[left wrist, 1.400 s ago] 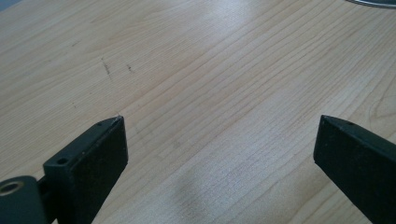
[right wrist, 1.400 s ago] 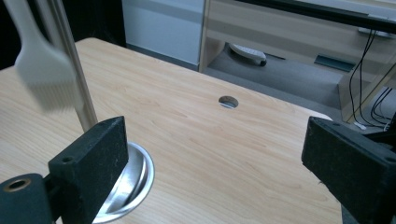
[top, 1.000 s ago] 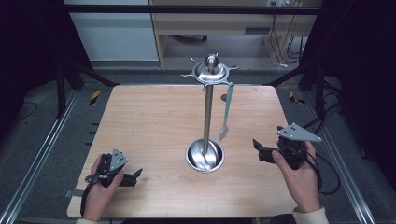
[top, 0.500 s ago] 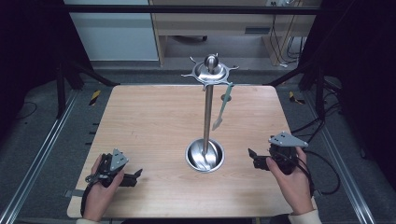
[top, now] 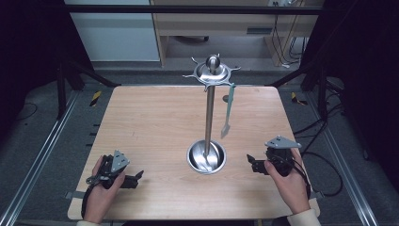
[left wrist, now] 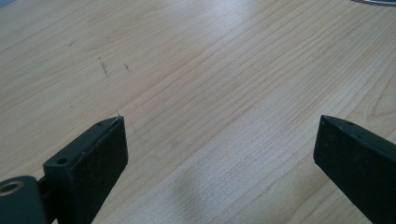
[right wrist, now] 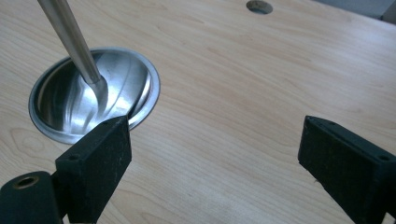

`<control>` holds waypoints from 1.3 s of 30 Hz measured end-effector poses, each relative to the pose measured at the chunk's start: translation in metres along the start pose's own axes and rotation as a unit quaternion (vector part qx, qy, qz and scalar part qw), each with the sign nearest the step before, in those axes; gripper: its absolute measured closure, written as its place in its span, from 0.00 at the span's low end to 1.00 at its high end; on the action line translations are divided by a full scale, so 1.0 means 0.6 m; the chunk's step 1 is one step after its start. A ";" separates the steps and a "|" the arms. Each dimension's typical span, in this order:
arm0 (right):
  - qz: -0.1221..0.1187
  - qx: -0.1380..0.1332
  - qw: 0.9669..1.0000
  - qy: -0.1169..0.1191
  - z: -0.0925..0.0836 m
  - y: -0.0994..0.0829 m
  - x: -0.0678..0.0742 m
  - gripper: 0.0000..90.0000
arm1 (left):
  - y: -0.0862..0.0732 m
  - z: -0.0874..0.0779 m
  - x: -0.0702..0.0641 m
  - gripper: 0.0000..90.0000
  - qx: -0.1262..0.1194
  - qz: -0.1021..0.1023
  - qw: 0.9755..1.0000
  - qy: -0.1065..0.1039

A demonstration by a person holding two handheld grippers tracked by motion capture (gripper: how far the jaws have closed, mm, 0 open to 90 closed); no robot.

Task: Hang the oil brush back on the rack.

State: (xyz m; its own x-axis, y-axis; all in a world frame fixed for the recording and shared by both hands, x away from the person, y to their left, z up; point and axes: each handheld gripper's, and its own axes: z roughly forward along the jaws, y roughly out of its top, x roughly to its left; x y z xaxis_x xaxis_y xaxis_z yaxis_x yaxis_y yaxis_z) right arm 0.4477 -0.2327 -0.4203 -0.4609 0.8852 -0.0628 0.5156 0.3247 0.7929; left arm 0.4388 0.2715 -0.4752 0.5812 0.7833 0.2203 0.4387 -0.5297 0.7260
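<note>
From the high view, a wooden desk (top: 155, 122) carries a steel utensil stand (top: 208, 113): a round dished base near the desk's middle front, a thin upright pole, and a hooked crown with a ball on top. A pale green spatula (top: 228, 110) hangs from a hook on the crown's right side, blade down, clear of the desk and just right of the pole. The left tool (top: 131, 180) lies low at the front left corner, held in the person's left hand (top: 101, 195), pointing right toward the base but well apart from it. The right tool (top: 252, 164) sits at the front right in the right hand (top: 291, 186), pointing left, near the base without touching it.

In the left gripper view, the left tool (left wrist: 219, 144) has its two black jaws spread wide, with bare wood grain between them.

In the right gripper view, the right tool (right wrist: 215, 149) also has its jaws wide apart with nothing between them. The stand's base (right wrist: 60, 100) lies ahead on the left, the left jaw's tip overlapping its rim in the picture, and the pole rises from the dish. A small round hole (right wrist: 259, 6) shows in the desk at the far edge.
</note>
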 end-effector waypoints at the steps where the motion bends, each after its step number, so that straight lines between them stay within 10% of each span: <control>1: 0.002 0.006 1.000 0.001 0.003 -0.002 0.000 0.11 | 0.000 0.000 0.000 0.03 -0.001 0.000 1.000 0.001; 39: 0.030 0.075 0.996 0.025 0.120 -0.026 -0.020 0.12 | 0.000 0.000 0.000 0.03 0.000 0.000 1.000 0.003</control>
State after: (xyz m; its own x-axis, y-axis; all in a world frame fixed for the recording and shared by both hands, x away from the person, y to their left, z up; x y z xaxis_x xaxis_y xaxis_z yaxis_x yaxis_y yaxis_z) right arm 0.4973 -0.2243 -0.4757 -0.4598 0.8879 0.0160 0.6442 0.3211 0.6941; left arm 0.4388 0.2717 -0.4754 0.5778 0.7848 0.2241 0.4379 -0.5298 0.7263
